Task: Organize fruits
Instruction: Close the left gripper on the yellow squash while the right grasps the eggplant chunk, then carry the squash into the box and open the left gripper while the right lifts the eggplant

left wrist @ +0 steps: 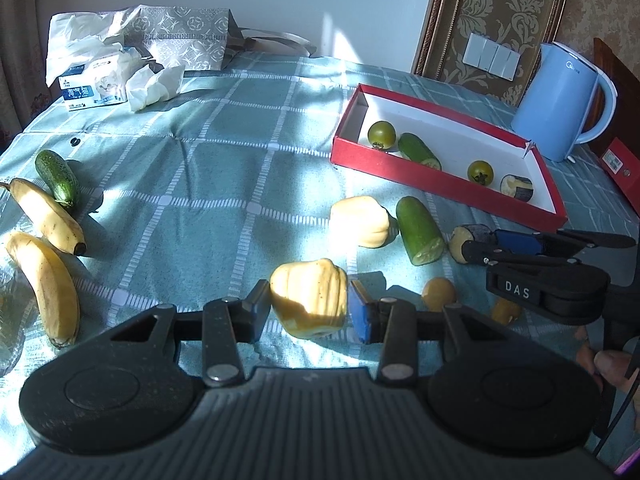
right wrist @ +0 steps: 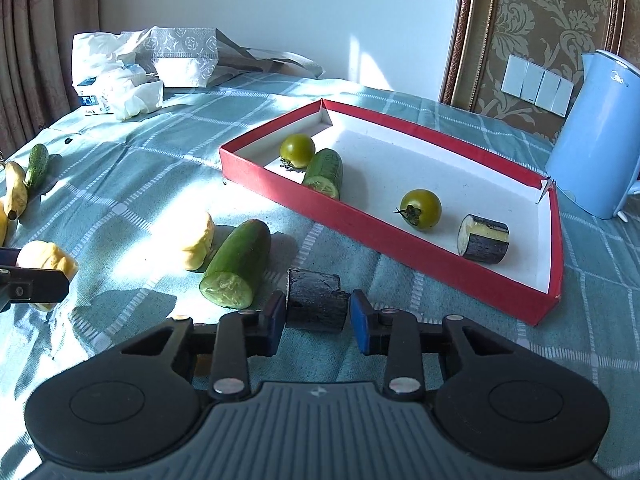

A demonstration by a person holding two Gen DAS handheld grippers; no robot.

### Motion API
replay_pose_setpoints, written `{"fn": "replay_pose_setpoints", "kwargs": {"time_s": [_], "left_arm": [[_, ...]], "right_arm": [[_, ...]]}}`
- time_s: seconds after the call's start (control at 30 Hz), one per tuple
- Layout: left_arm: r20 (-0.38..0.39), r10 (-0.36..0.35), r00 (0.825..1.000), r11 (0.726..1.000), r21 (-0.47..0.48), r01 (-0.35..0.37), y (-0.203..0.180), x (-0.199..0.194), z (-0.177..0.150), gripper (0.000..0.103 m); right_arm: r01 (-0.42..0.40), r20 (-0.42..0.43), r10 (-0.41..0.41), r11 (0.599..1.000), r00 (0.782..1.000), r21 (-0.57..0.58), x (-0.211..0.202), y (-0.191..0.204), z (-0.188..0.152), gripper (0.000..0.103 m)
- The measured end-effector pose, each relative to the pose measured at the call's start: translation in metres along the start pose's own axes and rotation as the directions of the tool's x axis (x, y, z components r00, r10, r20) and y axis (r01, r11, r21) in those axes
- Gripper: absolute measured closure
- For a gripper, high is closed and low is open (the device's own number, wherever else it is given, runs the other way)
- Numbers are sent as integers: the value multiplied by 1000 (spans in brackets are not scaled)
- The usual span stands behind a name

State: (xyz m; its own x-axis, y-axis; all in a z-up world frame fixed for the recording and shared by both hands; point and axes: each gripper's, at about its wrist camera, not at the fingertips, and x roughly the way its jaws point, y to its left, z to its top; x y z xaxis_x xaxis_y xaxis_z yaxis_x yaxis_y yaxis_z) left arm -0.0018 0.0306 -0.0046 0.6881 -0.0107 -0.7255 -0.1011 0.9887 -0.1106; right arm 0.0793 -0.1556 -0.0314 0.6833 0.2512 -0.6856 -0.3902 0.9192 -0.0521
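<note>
Blue kettle (left wrist: pixel 560 104); tissue pack (left wrist: pixel 94 86)

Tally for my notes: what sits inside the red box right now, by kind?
Green tomatoes: 2
Cucumber piece: 1
Eggplant piece: 1
Total in the red box: 4

red tray (right wrist: pixel 400 240), teal cloth (left wrist: pixel 224 168) (white checks), blue kettle (left wrist: pixel 560 104)
</note>
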Motion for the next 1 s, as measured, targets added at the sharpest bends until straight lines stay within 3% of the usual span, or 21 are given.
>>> {"fn": "replay_pose_setpoints", "kwargs": {"time_s": [0.37, 1.0], "left_arm": [[8, -13, 1000, 1000, 7, 13, -3, 3, 4, 65], [-3, -36, 999, 998, 42, 36, -14, 12, 12, 65]], "right_arm": [[49, 64, -48, 999, 997, -23, -26, -8, -2, 71], [85, 66, -87, 996, 994, 28, -37, -25, -7, 71]]}}
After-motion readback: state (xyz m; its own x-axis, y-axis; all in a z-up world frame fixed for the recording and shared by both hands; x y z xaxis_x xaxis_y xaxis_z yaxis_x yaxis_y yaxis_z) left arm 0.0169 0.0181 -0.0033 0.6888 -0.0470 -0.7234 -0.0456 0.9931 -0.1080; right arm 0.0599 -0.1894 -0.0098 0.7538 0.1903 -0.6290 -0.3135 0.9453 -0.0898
